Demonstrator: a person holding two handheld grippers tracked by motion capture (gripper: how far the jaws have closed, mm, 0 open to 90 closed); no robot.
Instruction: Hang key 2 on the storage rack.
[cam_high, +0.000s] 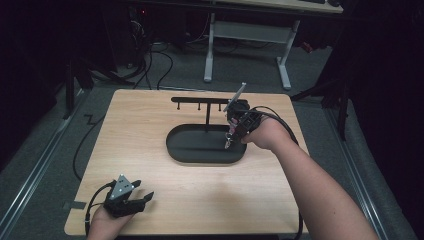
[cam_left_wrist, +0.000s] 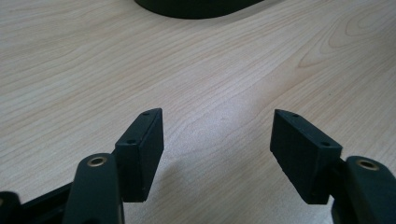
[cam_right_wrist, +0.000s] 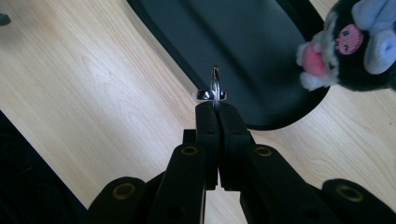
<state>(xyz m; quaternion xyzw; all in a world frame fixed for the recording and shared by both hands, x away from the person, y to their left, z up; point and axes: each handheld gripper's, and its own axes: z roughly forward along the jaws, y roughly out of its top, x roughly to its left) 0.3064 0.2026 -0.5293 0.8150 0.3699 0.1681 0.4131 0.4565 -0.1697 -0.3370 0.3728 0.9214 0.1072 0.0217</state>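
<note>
My right gripper hangs over the right part of a black oval base, pointing down at it. In the right gripper view its jaws are shut on a small metal key ring. A dark plush charm with a pink face hangs beside the ring; whether the two are linked I cannot tell. From the base rises a thin post with a crossbar of short pegs. My left gripper rests near the table's front left corner, its jaws open over bare wood.
The wooden table ends close behind the stand and just in front of my left hand. White desk legs and loose cables are on the floor beyond. The oval base's edge lies ahead of the left gripper.
</note>
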